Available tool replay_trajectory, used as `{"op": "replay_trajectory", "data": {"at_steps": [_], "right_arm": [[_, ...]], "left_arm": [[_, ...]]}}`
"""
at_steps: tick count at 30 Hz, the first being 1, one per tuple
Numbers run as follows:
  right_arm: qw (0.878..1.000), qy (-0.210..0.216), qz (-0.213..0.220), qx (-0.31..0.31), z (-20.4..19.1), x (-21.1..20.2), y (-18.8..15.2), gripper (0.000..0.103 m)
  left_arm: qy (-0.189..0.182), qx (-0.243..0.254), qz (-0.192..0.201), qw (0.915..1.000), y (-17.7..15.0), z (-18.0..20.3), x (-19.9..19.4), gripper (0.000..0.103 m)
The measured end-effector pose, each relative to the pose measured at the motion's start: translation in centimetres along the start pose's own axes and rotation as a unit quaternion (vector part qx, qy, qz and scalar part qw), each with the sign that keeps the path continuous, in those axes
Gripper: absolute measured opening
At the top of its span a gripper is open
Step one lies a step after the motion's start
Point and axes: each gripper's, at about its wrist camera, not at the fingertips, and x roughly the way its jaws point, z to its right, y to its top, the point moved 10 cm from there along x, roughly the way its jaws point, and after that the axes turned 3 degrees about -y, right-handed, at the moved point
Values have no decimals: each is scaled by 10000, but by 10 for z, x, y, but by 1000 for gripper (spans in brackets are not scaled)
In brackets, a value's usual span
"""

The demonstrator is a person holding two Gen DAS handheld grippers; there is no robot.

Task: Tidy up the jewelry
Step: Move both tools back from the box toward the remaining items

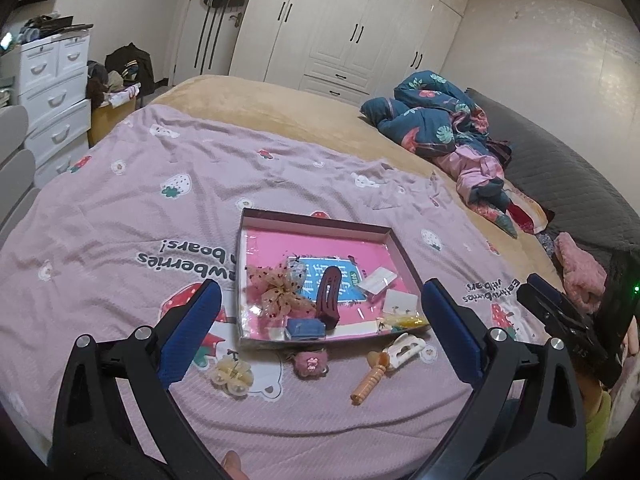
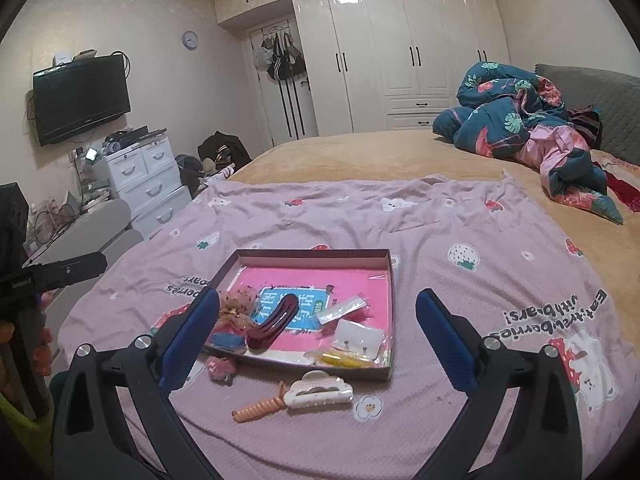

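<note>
A shallow box with a pink lining lies on the lilac blanket. Inside are a lace bow, a dark red hair clip, a small blue piece, earring cards and a yellow packet. In front of the box lie a cream butterfly clip, a pink plush tie, an orange spiral tie and a white claw clip. My left gripper and right gripper hover above these, both open and holding nothing.
The lilac strawberry blanket covers a tan bed. A crumpled blue and pink quilt lies at the far right by a grey headboard. White drawers, a wall television and white wardrobes stand beyond the bed.
</note>
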Motion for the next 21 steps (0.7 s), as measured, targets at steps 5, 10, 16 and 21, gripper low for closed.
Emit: {"op": "replay_trajectory", "data": {"at_steps": [5,10,16,21], "right_arm": [[10000,27,-34,-52,-10,-5,-6,98],[9998,108,-145,-104,-21,-7,-16,98],[9994,112,-292,-177,-30,-7,-31,98],[9991,89,-357,-230,-36,-8,-40,98]], "left_arm": [[80,19,-29,10000,-9,-10,-5,94],[114,55,-146,9998,-22,-17,-6,94],[143,82,-233,9996,-32,-24,-8,94],[160,172,-304,9993,-42,-25,-10,94]]}}
